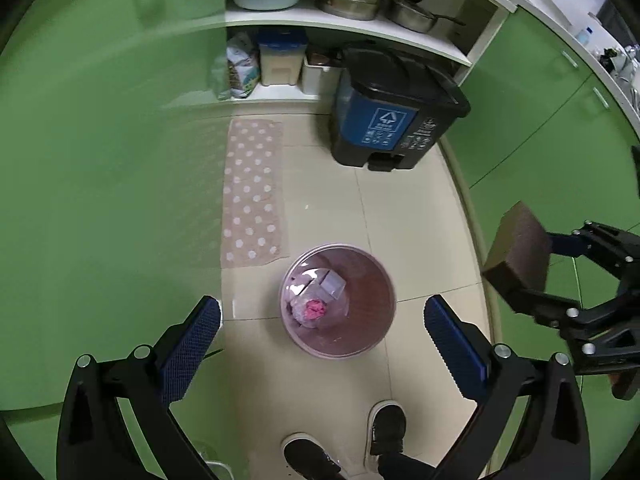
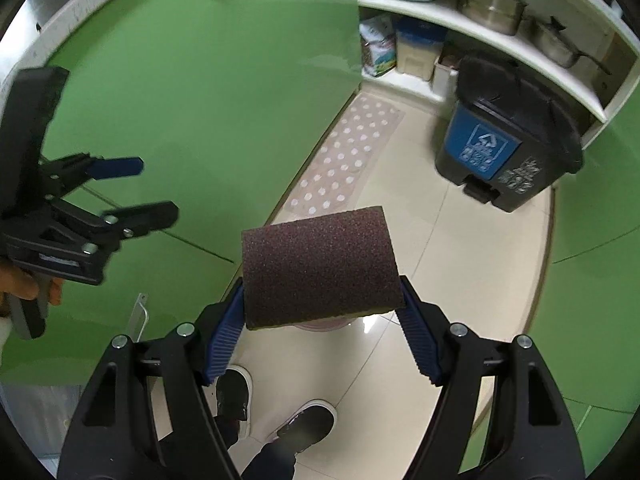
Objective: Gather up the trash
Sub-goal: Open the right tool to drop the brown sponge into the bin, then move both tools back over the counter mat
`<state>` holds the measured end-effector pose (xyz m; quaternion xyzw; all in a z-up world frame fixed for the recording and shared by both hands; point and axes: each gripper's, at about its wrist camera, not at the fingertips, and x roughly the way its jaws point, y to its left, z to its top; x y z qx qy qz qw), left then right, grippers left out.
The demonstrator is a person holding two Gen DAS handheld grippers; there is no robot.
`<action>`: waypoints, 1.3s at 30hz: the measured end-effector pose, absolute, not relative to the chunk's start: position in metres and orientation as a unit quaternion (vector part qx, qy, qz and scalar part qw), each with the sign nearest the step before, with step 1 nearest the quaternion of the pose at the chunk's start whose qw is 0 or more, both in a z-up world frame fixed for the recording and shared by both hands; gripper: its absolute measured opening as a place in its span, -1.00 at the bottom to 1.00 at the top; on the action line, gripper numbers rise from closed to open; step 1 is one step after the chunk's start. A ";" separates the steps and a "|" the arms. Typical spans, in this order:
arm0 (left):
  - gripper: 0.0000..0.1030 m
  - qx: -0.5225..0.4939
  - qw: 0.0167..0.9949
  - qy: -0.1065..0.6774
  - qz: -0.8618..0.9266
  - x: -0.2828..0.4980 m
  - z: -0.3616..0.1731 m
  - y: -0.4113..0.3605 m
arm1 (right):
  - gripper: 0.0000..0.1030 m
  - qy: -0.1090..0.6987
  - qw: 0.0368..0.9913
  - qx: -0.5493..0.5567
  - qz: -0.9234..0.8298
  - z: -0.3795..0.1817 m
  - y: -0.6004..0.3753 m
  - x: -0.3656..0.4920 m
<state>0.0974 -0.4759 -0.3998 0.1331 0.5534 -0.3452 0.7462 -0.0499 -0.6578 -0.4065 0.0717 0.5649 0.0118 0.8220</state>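
Note:
A small pink waste bin [image 1: 339,301] stands on the tiled floor, holding clear wrap, a pink scrap and a grey box. My left gripper [image 1: 322,334] is open and empty, high above the bin. My right gripper [image 2: 322,312] is shut on a dark brown scouring sponge [image 2: 318,268]; the sponge hides most of the bin, whose rim [image 2: 320,326] peeks out under it. In the left wrist view the sponge [image 1: 518,252] and right gripper [image 1: 532,268] are at the right, beside and above the bin. The left gripper [image 2: 154,188] shows at the left of the right wrist view.
A black and blue pedal bin [image 1: 394,114] stands by white shelves [image 1: 344,24] with pots and a basin. A dotted mat [image 1: 253,192] lies along green cabinets [image 1: 108,140]. More green cabinets [image 1: 540,120] are on the right. The person's shoes [image 1: 386,430] are below.

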 end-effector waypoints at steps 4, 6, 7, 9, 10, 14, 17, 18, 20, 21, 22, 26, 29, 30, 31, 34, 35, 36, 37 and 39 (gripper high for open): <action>0.90 0.124 0.749 0.559 -0.334 0.102 -0.412 -0.464 | 0.39 0.576 0.814 0.071 0.027 -0.440 -0.648 -0.037; 0.90 0.119 0.748 0.564 -0.329 0.102 -0.419 -0.458 | 0.39 0.580 0.811 0.071 0.032 -0.454 -0.645 -0.032; 0.90 0.119 0.748 0.565 -0.327 0.102 -0.422 -0.457 | 0.39 0.584 0.808 0.071 0.035 -0.462 -0.643 -0.028; 0.90 0.119 0.748 0.566 -0.325 0.103 -0.426 -0.454 | 0.39 0.588 0.805 0.070 0.036 -0.474 -0.640 -0.025; 0.90 0.118 0.748 0.568 -0.323 0.104 -0.429 -0.453 | 0.39 0.591 0.803 0.070 0.038 -0.483 -0.639 -0.022; 0.90 0.117 0.749 0.569 -0.319 0.105 -0.435 -0.449 | 0.41 0.598 0.797 0.068 0.040 -0.503 -0.638 -0.015; 0.90 0.120 0.750 0.568 -0.318 0.105 -0.437 -0.449 | 0.79 0.602 0.795 0.067 0.040 -0.512 -0.638 -0.012; 0.90 0.120 0.749 0.569 -0.317 0.105 -0.438 -0.450 | 0.81 0.601 0.796 0.068 0.039 -0.513 -0.639 -0.012; 0.90 0.121 0.749 0.570 -0.316 0.105 -0.440 -0.452 | 0.86 0.602 0.795 0.067 0.034 -0.514 -0.640 -0.013; 0.90 0.121 0.748 0.570 -0.317 0.104 -0.440 -0.453 | 0.87 0.603 0.794 0.067 0.033 -0.515 -0.641 -0.014; 0.90 0.121 0.748 0.571 -0.317 0.103 -0.441 -0.452 | 0.87 0.604 0.794 0.067 0.032 -0.514 -0.642 -0.015; 0.90 0.122 0.744 0.573 -0.322 0.097 -0.437 -0.456 | 0.88 0.606 0.792 0.067 0.022 -0.506 -0.647 -0.023; 0.90 0.121 0.741 0.574 -0.326 0.088 -0.424 -0.458 | 0.88 0.604 0.794 0.070 0.014 -0.487 -0.652 -0.031; 0.90 0.121 0.741 0.573 -0.328 0.084 -0.416 -0.459 | 0.88 0.603 0.795 0.071 0.012 -0.478 -0.653 -0.035; 0.90 0.121 0.741 0.572 -0.330 0.081 -0.409 -0.459 | 0.88 0.600 0.796 0.073 0.009 -0.466 -0.654 -0.039; 0.90 0.118 0.743 0.567 -0.334 0.069 -0.377 -0.458 | 0.88 0.591 0.803 0.073 -0.002 -0.424 -0.656 -0.053; 0.90 0.116 0.745 0.566 -0.334 0.065 -0.366 -0.457 | 0.88 0.587 0.807 0.074 -0.004 -0.408 -0.657 -0.059; 0.90 0.115 0.747 0.563 -0.333 0.062 -0.354 -0.457 | 0.88 0.579 0.812 0.075 -0.007 -0.386 -0.658 -0.065; 0.90 0.112 0.750 0.561 -0.333 0.057 -0.337 -0.454 | 0.88 0.574 0.815 0.075 -0.009 -0.368 -0.657 -0.071; 0.90 0.105 0.755 0.557 -0.331 0.048 -0.303 -0.449 | 0.90 0.561 0.825 0.071 -0.010 -0.326 -0.655 -0.084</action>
